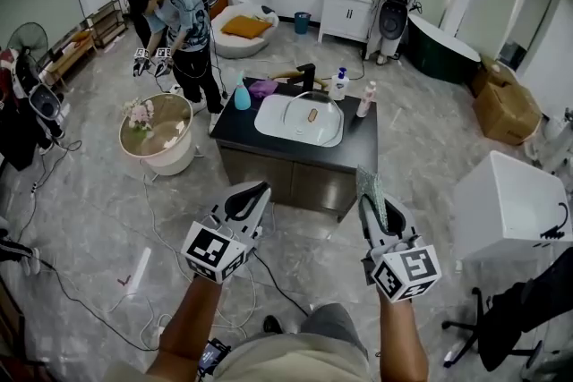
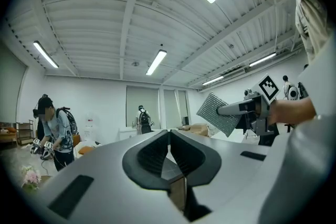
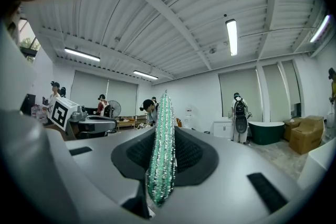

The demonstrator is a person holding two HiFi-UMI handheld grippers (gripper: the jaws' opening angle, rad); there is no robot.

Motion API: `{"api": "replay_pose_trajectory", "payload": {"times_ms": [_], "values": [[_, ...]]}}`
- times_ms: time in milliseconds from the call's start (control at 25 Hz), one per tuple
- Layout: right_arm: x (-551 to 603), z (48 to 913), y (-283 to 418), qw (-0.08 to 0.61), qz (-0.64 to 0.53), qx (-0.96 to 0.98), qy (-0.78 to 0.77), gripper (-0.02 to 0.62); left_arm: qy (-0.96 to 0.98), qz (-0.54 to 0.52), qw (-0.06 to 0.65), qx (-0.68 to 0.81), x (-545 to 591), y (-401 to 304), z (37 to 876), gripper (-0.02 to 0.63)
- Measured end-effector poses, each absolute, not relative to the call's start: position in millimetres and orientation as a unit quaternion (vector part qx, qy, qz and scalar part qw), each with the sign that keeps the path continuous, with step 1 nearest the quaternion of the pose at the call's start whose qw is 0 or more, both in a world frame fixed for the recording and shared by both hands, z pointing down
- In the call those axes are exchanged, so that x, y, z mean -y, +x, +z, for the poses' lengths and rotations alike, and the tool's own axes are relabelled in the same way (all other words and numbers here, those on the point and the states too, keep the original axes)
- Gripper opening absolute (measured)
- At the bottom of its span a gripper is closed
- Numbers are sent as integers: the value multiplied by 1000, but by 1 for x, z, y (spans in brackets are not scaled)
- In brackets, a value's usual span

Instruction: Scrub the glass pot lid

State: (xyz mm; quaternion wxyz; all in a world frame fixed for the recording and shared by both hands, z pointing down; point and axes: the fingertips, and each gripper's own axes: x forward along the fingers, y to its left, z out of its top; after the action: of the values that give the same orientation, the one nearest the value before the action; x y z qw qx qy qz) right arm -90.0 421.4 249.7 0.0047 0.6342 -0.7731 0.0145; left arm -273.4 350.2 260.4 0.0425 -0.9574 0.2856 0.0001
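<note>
The glass pot lid lies in the white sink of a black-topped island, well ahead of both grippers. My left gripper is held level at the lower left, shut with nothing between its fingers; in the left gripper view its jaws meet edge to edge. My right gripper at the lower right is shut on a green glittery scrub pad, which stands upright between the pads. The left gripper view also shows that scrub pad sticking out at the right.
On the counter stand a teal bottle, a purple cloth, a black faucet, a white pump bottle and a pink-capped bottle. A round tub sits left, a white box right. People stand behind. Cables cross the floor.
</note>
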Motion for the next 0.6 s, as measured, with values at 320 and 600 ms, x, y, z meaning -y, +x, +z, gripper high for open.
{"api": "replay_pose_trajectory", "payload": {"times_ms": [320, 600], "values": [[-371, 254, -55, -3, 20, 775, 632, 84, -955, -18, 37, -294, -309, -251, 273, 29], [-287, 266, 5, -20, 23, 797, 603, 83, -940, -33, 36, -337, -236, -203, 285, 29]]}}
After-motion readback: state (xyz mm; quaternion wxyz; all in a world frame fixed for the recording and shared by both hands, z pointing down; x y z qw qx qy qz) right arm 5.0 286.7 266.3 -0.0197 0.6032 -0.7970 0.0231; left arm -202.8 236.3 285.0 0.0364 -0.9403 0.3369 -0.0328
